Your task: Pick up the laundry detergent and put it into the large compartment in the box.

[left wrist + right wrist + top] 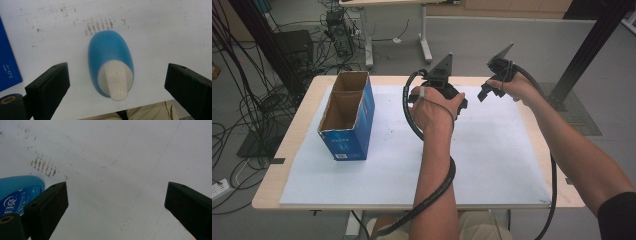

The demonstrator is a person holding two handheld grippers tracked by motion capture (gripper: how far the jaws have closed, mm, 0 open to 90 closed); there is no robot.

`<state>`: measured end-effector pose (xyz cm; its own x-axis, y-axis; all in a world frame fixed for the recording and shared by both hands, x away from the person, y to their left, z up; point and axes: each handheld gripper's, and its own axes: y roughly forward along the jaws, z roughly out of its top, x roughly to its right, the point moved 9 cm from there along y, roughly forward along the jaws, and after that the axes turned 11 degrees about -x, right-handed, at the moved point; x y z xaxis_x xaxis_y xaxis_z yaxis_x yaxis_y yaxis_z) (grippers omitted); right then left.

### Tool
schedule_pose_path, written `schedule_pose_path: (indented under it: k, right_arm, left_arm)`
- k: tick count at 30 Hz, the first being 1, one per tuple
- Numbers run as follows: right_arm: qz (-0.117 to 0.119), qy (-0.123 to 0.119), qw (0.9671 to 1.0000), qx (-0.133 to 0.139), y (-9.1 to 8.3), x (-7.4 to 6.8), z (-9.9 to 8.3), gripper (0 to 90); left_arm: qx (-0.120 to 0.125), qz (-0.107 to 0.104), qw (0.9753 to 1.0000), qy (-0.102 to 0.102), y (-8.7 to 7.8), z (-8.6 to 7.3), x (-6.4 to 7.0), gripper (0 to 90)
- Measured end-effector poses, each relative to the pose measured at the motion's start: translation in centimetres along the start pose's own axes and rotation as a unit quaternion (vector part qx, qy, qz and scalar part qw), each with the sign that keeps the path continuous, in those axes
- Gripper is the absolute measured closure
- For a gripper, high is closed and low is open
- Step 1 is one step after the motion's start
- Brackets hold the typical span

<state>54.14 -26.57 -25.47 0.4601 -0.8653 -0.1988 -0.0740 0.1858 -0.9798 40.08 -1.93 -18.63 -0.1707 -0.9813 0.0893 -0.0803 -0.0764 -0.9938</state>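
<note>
A blue bottle with a white cap lies on its side on the white sheet, cap end toward the camera. My left gripper hangs over it, open, one jaw on each side of the bottle and well apart from it. In the high view the left gripper is held in a hand above the middle of the sheet. My right gripper is open above bare sheet, and the blue bottle shows at its left, printed label up. In the high view the right gripper sits just right of the left one.
An open blue cardboard box with two compartments stands on the left part of the sheet. Rust-coloured scuff marks dot the sheet beyond the bottle. Cables and a black frame post surround the table.
</note>
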Motion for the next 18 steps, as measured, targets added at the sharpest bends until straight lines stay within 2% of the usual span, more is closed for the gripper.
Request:
schedule_pose_path:
  k: [18]
  right_arm:
    - [0.001,0.001,1.0000,0.000,0.0,0.0,-0.1,4.9]
  left_arm:
    - [-0.008,0.000,1.0000,-0.005,1.5,0.2,0.0,6.4]
